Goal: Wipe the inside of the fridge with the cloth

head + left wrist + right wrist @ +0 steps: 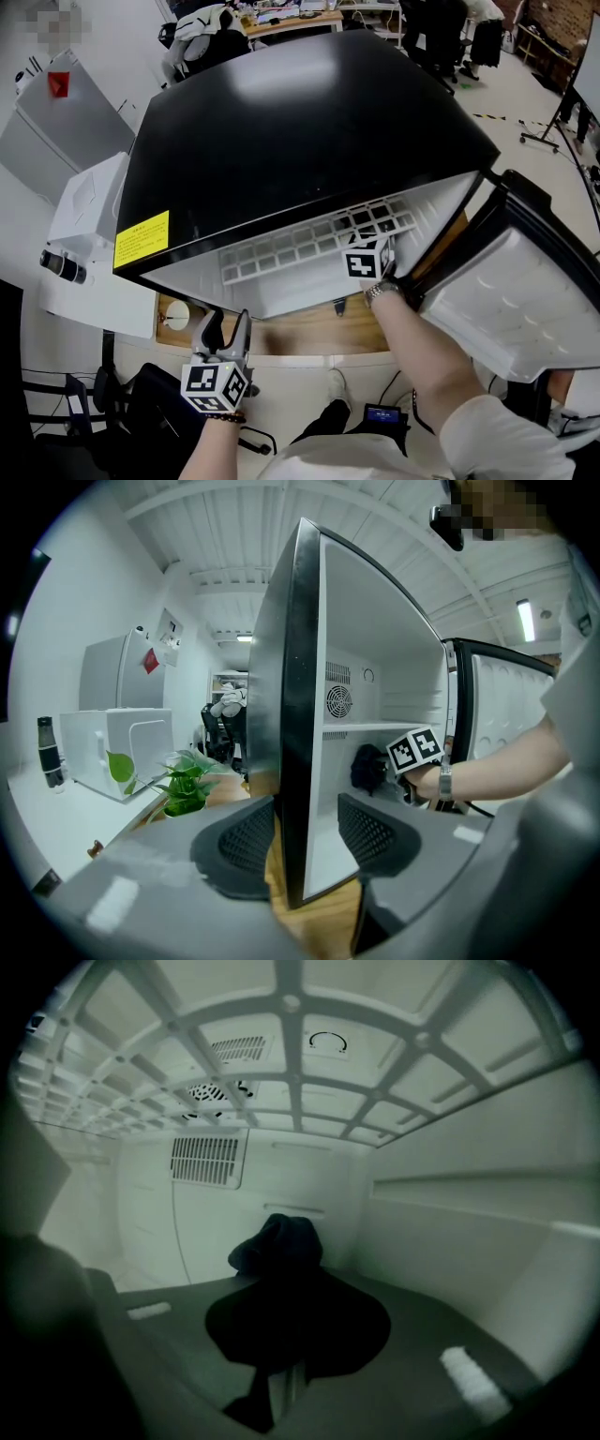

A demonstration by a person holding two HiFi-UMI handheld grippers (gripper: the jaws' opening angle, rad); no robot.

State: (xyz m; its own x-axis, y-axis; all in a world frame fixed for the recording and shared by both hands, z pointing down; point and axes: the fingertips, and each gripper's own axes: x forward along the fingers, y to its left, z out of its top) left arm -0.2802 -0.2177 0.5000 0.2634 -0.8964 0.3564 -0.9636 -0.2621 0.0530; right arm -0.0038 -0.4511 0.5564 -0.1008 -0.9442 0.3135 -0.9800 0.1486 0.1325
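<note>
A black mini fridge (300,131) stands on a wooden table with its door swung open to the right. My right gripper (366,255) reaches into the white interior under the wire shelf (319,239). It is shut on a bunched dark cloth (281,1251), which bulges past the fingertips close to the back wall. From the left gripper view the cloth (368,766) and the right gripper (382,766) sit below the shelf line. My left gripper (225,323) hovers at the fridge's front left corner, open. Its fingers (239,841) frame the front edge of the left wall without pressing on it.
The open door (525,300) takes up the right side. A white appliance (89,234) with a dark bottle (64,265) stands left of the fridge, and a green plant (183,785) sits beside it. Vents (206,1159) mark the back wall. The wooden table (309,333) ends just below the fridge.
</note>
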